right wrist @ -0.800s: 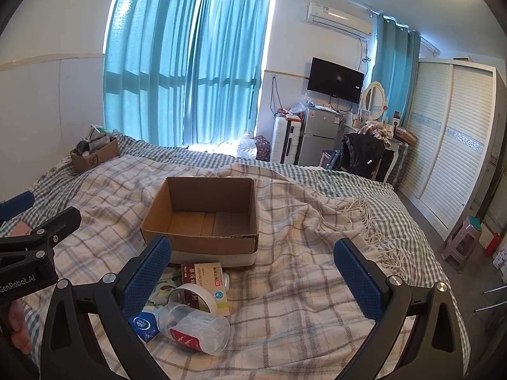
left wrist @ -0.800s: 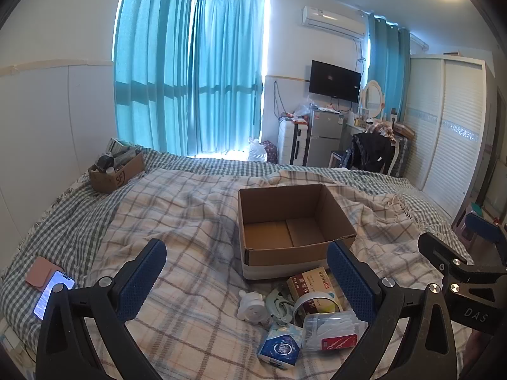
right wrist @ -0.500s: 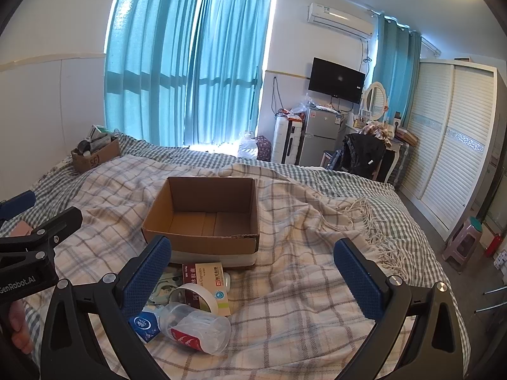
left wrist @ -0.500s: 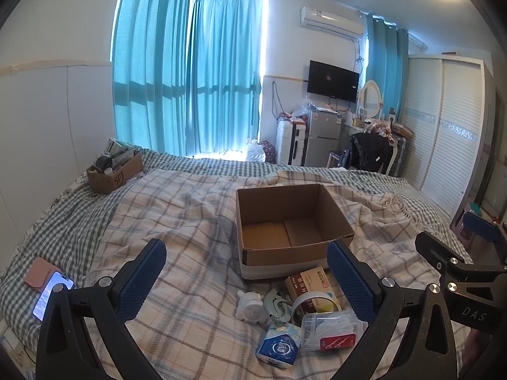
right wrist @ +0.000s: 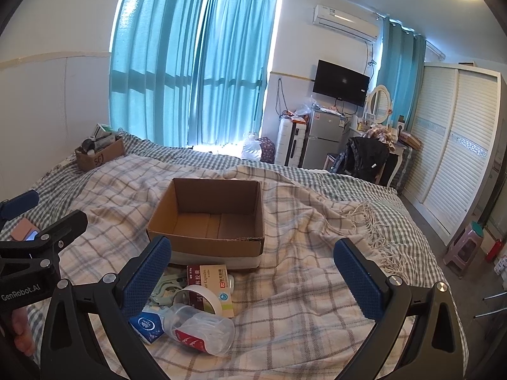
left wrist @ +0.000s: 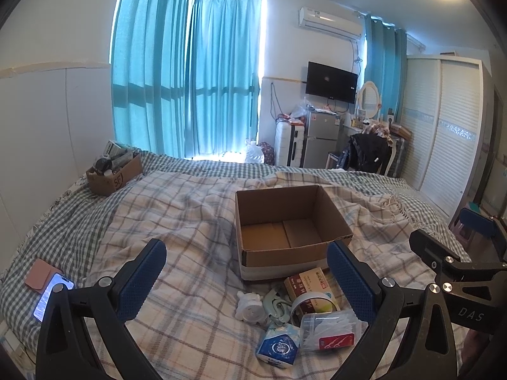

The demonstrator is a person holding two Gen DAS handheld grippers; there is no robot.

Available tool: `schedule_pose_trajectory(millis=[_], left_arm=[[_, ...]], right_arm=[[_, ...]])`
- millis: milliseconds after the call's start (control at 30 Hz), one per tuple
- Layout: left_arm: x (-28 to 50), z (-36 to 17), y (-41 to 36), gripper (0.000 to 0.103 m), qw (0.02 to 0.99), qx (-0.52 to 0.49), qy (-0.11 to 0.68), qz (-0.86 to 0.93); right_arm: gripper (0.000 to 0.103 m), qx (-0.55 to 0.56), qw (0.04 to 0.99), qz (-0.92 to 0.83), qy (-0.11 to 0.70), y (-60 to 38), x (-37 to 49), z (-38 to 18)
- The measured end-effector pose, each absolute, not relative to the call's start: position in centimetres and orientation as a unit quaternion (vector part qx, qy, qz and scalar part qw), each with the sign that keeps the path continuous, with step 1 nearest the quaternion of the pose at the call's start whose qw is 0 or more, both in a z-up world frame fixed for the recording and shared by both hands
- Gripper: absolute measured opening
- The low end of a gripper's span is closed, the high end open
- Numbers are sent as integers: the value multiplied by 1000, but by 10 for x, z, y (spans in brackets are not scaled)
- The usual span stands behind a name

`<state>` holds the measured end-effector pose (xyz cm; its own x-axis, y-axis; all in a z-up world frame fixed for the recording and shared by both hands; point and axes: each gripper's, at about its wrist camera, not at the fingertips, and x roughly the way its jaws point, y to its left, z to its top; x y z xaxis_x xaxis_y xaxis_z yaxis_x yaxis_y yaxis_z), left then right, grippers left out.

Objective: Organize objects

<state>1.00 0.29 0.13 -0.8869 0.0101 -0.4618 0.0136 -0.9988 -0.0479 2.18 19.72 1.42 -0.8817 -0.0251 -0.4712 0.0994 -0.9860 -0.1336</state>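
Note:
An empty open cardboard box [left wrist: 286, 221] [right wrist: 210, 218] sits on the plaid blanket. In front of it lies a small heap: a medicine carton [left wrist: 305, 283] [right wrist: 207, 277], a tape roll [left wrist: 312, 304] [right wrist: 198, 296], a clear plastic jar with a red label [left wrist: 329, 332] [right wrist: 201, 329], a blue-white tissue pack [left wrist: 278, 345] [right wrist: 146, 323], a white figurine [left wrist: 250, 307] and a pale green clip [left wrist: 277, 304]. My left gripper [left wrist: 245, 280] is open above the bed, left of the heap. My right gripper [right wrist: 253, 277] is open, the heap at its left finger.
A phone on a pink case [left wrist: 47, 288] lies at the bed's left edge. A second carton full of items [left wrist: 112, 171] stands at the far left corner. Wardrobe [right wrist: 456, 145], fridge [right wrist: 323, 142] and a stool [right wrist: 464, 247] lie beyond the bed.
Both views have shifted very slightly; nothing on the bed has moved and both grippers stay open.

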Motion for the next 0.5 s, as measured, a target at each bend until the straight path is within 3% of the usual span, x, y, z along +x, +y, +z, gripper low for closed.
schedule_pose_trajectory(millis=[500], left_arm=[[-2, -57, 21, 103, -10, 304, -15, -952]], right_arm=[[103, 280, 38, -957, 66, 208, 6, -20]])
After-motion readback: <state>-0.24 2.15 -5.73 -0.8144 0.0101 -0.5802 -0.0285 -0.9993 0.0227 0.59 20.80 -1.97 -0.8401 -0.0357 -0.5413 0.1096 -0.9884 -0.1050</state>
